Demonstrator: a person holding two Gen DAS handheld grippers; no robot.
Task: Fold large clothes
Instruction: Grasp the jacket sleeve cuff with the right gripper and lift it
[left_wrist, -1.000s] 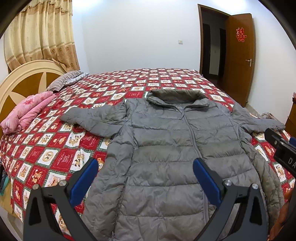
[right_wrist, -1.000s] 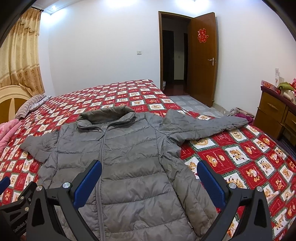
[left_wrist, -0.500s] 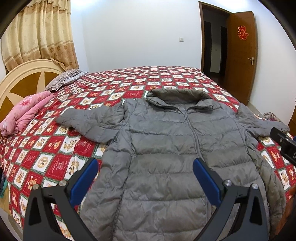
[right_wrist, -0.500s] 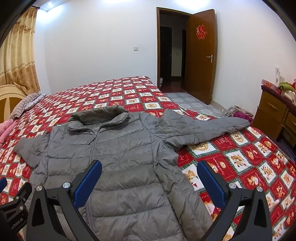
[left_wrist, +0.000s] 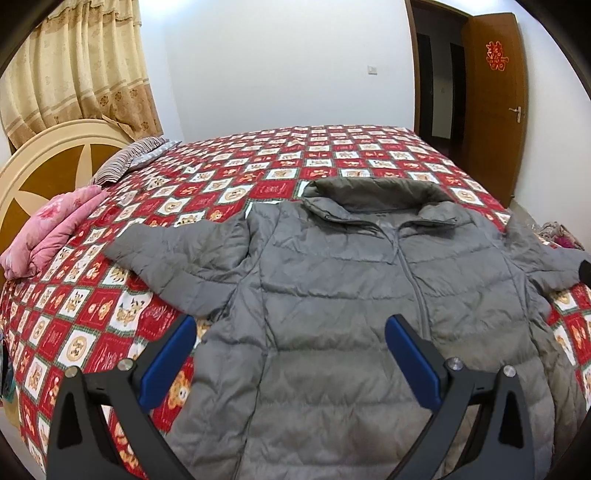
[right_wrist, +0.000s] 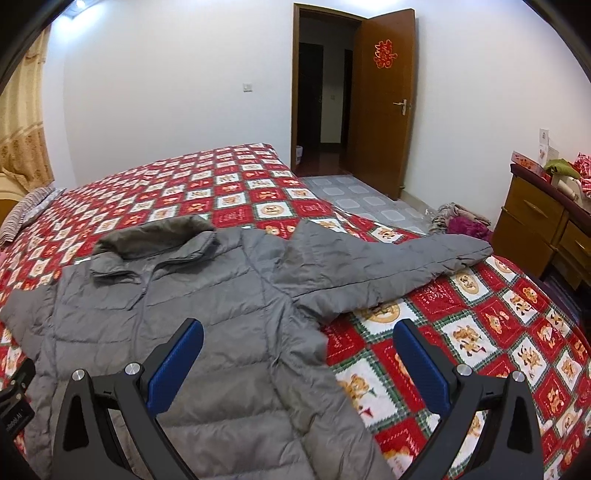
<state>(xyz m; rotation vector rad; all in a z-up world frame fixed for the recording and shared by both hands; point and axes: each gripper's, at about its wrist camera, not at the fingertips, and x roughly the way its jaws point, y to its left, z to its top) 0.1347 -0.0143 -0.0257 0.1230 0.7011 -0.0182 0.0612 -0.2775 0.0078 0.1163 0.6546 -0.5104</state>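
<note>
A grey padded jacket (left_wrist: 351, 295) lies flat, front up and zipped, on a bed with a red patterned cover (left_wrist: 258, 173). Its collar (left_wrist: 373, 192) points away from me and both sleeves are spread sideways. My left gripper (left_wrist: 290, 328) hovers open above the jacket's lower left body, holding nothing. In the right wrist view the same jacket (right_wrist: 184, 314) fills the left, with its right sleeve (right_wrist: 388, 266) stretched toward the bed's edge. My right gripper (right_wrist: 299, 332) hangs open over the jacket's right side seam, empty.
A folded pink quilt (left_wrist: 51, 232) and a striped pillow (left_wrist: 125, 158) lie by the round headboard (left_wrist: 40, 158) at left. An open wooden door (right_wrist: 384, 103) stands beyond the bed. A wooden dresser (right_wrist: 546, 218) and a clothes heap (right_wrist: 461, 221) on the floor are at right.
Both grippers have moved forward and lower over the jacket, which now looks larger. The right view has swung rightward toward the sleeve. Both stay open.
</note>
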